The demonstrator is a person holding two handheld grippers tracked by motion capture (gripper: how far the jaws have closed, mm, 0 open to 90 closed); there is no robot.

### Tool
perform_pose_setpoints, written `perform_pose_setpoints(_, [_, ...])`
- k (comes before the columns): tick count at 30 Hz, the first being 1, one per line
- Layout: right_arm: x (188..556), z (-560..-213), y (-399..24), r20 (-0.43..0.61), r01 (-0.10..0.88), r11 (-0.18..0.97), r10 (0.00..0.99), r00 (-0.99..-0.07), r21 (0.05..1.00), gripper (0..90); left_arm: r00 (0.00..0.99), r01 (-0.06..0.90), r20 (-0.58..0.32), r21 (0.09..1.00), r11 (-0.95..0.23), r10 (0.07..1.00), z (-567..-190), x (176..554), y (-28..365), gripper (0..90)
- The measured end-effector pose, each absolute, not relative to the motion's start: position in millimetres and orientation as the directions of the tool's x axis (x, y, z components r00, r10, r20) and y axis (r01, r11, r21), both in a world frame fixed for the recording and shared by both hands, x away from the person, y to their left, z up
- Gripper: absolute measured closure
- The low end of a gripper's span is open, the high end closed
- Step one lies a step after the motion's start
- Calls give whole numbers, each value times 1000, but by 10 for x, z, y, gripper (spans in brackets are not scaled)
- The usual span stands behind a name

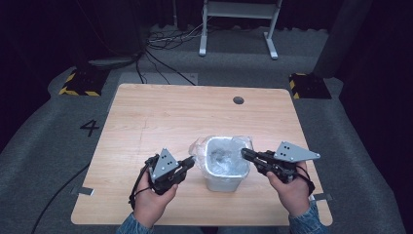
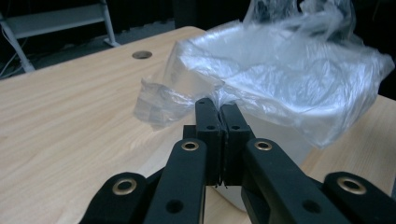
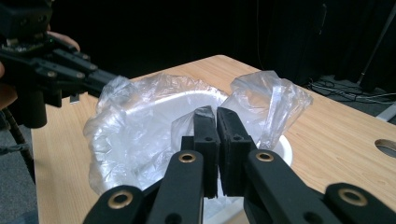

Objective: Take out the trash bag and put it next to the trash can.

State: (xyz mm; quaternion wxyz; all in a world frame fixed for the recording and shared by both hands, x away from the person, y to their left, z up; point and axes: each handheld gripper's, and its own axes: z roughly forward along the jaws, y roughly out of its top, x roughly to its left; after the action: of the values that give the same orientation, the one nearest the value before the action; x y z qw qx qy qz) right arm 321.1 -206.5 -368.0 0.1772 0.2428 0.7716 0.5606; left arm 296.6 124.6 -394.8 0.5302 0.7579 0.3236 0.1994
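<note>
A small white bin stands on the wooden table, lined with a clear plastic bag whose rim is crumpled over the top. My left gripper is at the bin's left side, shut on the bag's edge. In the left gripper view its closed jaws meet the bag at a pinched fold, above the bin wall. My right gripper is at the bin's right rim, shut on the film. In the right gripper view a flap of the bag sits at the jaw tips, and the left gripper is opposite.
A round cable hole is near the table's far edge. A white metal stand and loose cables are on the floor behind. Yellow-black blocks flank the far corners. Bare tabletop lies to the left and far side.
</note>
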Motion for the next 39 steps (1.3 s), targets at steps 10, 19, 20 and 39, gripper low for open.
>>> perform_pose_setpoints(10, [3208, -3652, -2023, -3, 173, 253, 572, -820, 952, 876, 749, 222, -18, 949, -225, 663, -3700, 3100, 1064, 863])
perform_pose_setpoints(19, [3208, -3658, -1974, 12, 178, 242, 562, -827, 954, 872, 786, 233, -51, 947, -220, 616, -3716, 3219, 831, 846])
perform_pose_setpoints(20, [3205, -3660, -1966, 13, 176, 240, 559, -829, 955, 870, 789, 234, -53, 947, -219, 613, -3714, 3224, 818, 844])
perform_pose_setpoints(39, [3246, -3737, -1665, 60, 204, 250, 484, -873, 946, 432, 822, 251, -87, 943, -220, 563, -3626, 3251, 596, 842])
